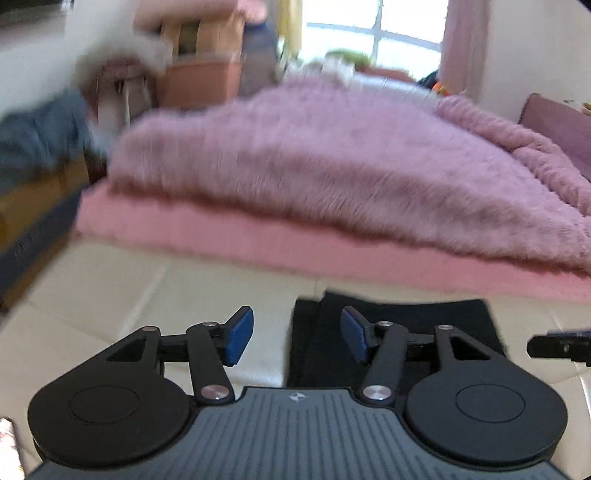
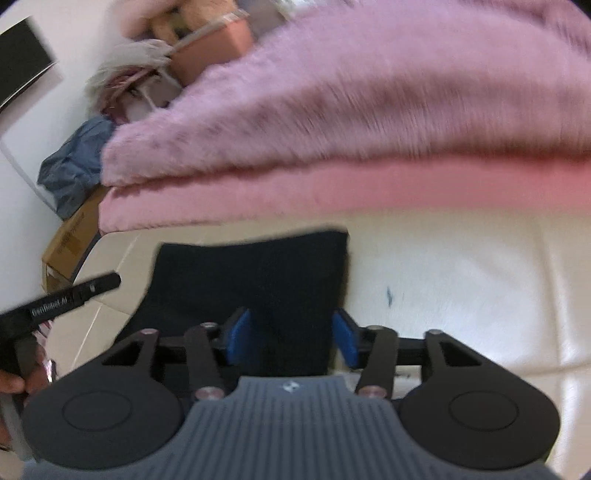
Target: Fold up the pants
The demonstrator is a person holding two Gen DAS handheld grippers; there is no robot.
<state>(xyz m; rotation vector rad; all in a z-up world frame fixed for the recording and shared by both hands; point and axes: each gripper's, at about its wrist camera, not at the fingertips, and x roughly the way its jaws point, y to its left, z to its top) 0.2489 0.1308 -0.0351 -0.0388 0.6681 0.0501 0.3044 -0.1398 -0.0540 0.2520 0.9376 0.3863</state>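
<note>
Both hand-held grippers, left (image 1: 297, 338) and right (image 2: 291, 338), hover with jaws apart over the black pants (image 2: 251, 273), lying compactly folded on the cream surface (image 2: 461, 280), apparently released.

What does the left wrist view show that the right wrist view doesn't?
Only the left wrist view shows the window and the far end of the bed. Only the right wrist view shows the blue stain on the white surface and the black panel on the wall. Both share the folded black pants, the pink fuzzy blanket and an open tool: left tool, right tool.
</note>
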